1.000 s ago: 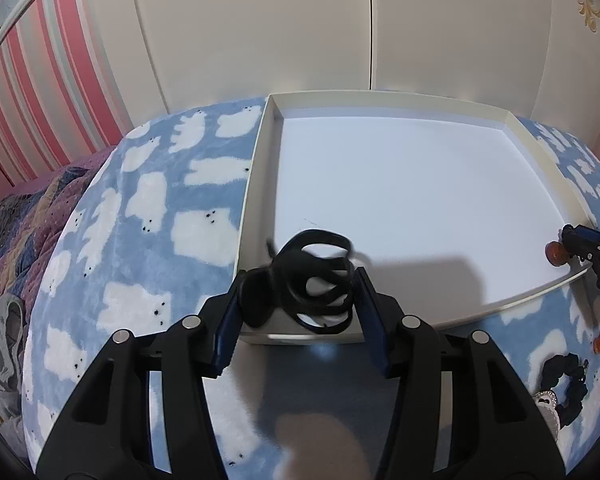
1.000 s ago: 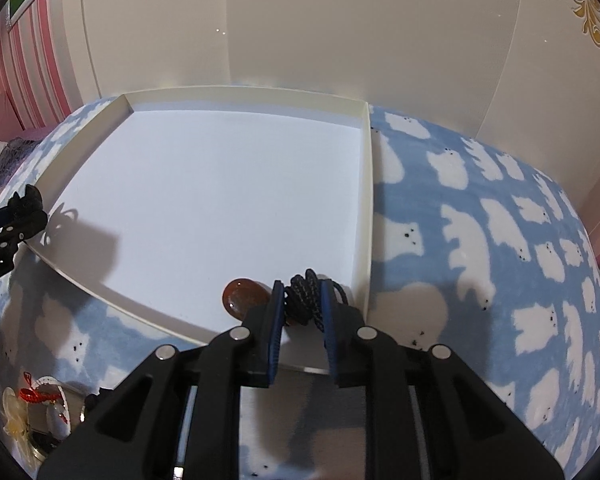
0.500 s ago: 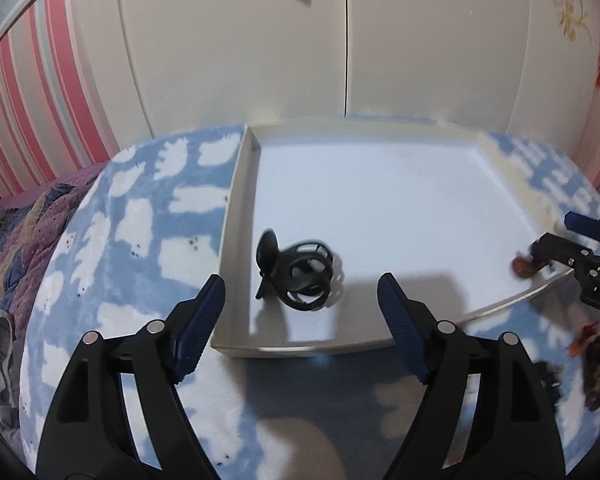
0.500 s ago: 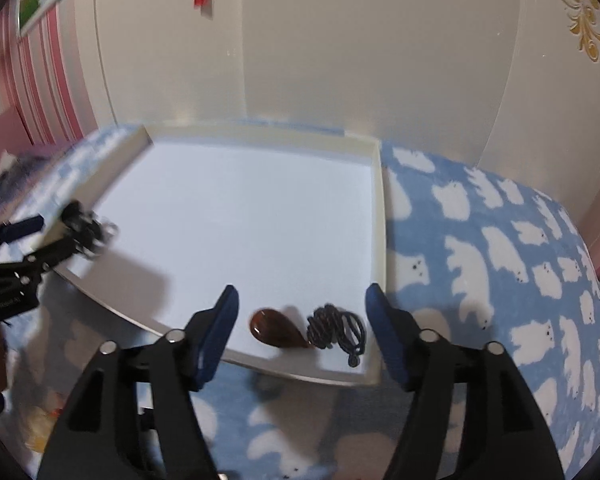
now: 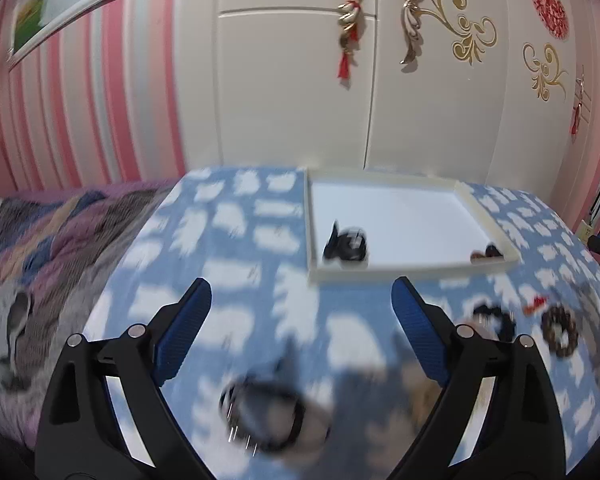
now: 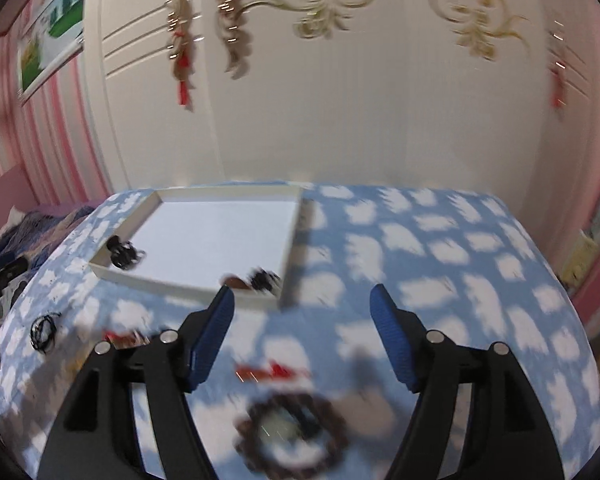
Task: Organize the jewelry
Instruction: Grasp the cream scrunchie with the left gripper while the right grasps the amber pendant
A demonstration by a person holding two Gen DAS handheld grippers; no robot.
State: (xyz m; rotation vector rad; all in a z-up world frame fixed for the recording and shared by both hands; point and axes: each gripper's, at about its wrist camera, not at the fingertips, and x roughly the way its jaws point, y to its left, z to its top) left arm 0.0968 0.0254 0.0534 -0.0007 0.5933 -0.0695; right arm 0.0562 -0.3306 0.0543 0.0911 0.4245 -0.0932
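A white tray [image 5: 488, 224] [image 6: 288, 236] sits on a blue blanket with white bears. In it lie a black looped ornament [image 5: 346, 246] [image 6: 122, 254] near its left front corner and a brown stone with black cord [image 5: 486, 252] [image 6: 252, 280] near its right front corner. My left gripper [image 5: 302, 298] is open and empty, pulled back over the blanket above a blurred dark bracelet [image 5: 266, 418]. My right gripper [image 6: 302, 300] is open and empty, above a blurred brown beaded bracelet [image 6: 292, 436].
More pieces lie on the blanket in front of the tray: a black scrunchie [image 5: 496, 318], a brown beaded ring [image 5: 560, 330], red bits [image 6: 274, 370], a dark wire piece [image 6: 44, 330]. A patterned quilt [image 5: 40, 232] lies to the left. White wardrobe doors [image 5: 300, 80] stand behind.
Both grippers have opened, left their pieces in the tray, and pulled back and up, away from the tray toward the loose pieces on the blanket.
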